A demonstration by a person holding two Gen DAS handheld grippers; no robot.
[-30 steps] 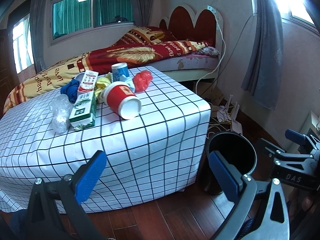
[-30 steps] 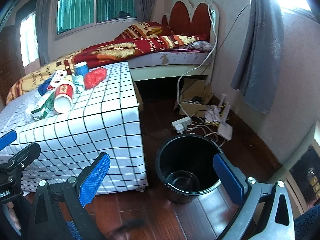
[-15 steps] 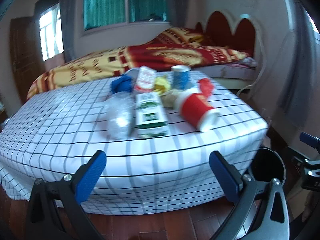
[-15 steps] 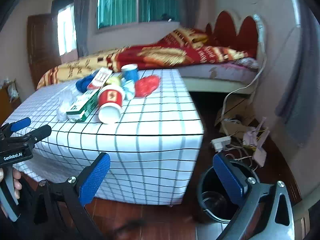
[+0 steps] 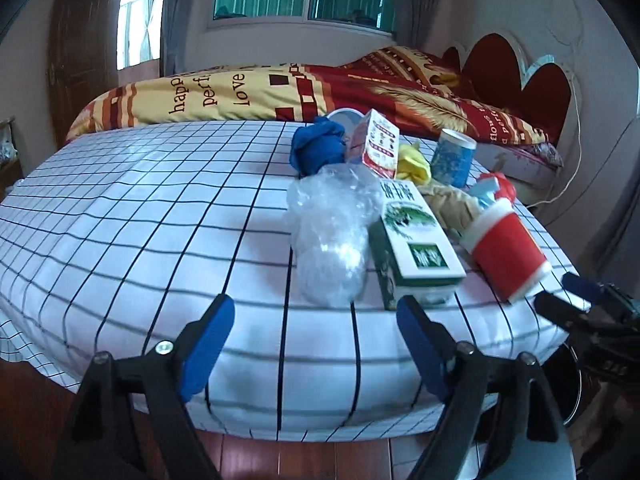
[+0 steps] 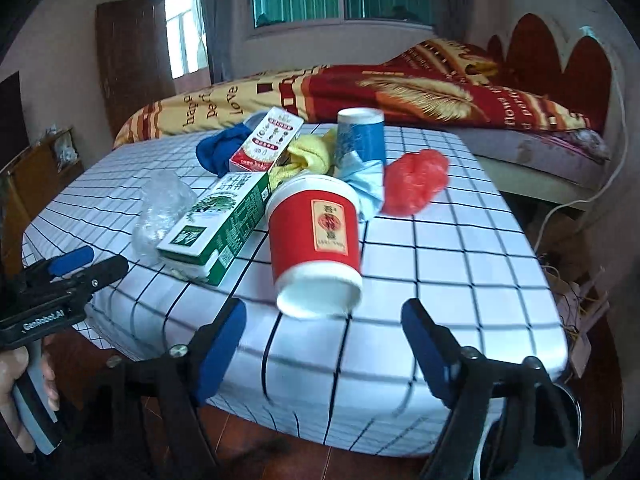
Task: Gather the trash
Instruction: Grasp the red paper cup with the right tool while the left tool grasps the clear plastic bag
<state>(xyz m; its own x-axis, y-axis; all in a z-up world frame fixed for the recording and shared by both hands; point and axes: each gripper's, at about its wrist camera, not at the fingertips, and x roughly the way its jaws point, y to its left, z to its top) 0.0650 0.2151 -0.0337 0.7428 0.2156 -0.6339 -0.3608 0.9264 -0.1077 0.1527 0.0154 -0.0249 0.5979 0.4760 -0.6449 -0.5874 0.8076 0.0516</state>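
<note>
Setting: bedroom; checked tablecloth over a low table, patterned bed behind, dark bin partly seen low at the right edge of the left wrist view.
Trash pile: clustered on the cloth ahead of both tools, all pieces touching or overlapping.
Left gripper: jaws have just been closing but stand apart, nothing between them; crumpled clear plastic lies just ahead, green-and-white carton just ahead to its right.
Right gripper: jaws have just been closing, pads apart and empty; red paper cup lies on its side directly ahead, open mouth toward the tool.
Cup handling: judged light and thin-walled, likely to roll and to crush; best pinched across the body near the stiffer rim.
Plastic handling: judged nearly weightless, soft, slippery; needs a deep bite through the bulk of the wad.
Carton handling: judged stiff and light; take across the narrow sides.
Farther back: blue cloth wad, red-and-white box, yellow rag, blue cup, red plastic bag.
Risk: the cup's neighbours may shift when it is lifted.
</note>
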